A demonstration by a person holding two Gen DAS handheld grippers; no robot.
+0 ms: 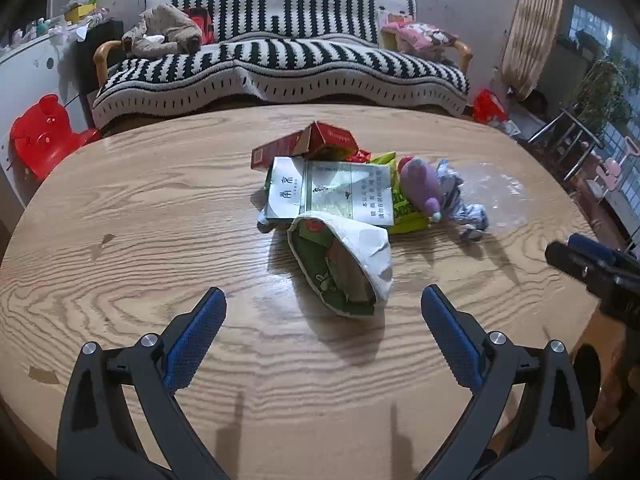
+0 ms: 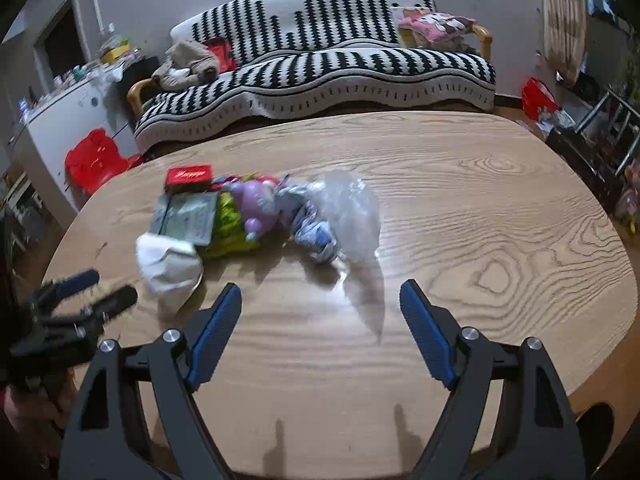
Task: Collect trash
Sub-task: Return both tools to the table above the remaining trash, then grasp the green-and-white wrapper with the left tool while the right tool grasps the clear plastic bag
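Both grippers hang over the near edge of the wooden table (image 1: 140,208): the left gripper (image 1: 323,300) and right gripper (image 2: 321,294) both spread wide and empty, likely readied to grasp. Beyond, mid-table, the trash lies heaped: crumpled paper cup (image 1: 344,264), cigarette cartons (image 1: 332,192), clear plastic film (image 2: 352,208).

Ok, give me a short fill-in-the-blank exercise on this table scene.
1. The trash pile lies on an oval ____ table.
2. The jaws of the left gripper stand ____.
3. The crumpled white paper cup lies on its ____.
4. Behind the table stands a black-and-white ____ sofa.

Missing: wooden; open; side; striped
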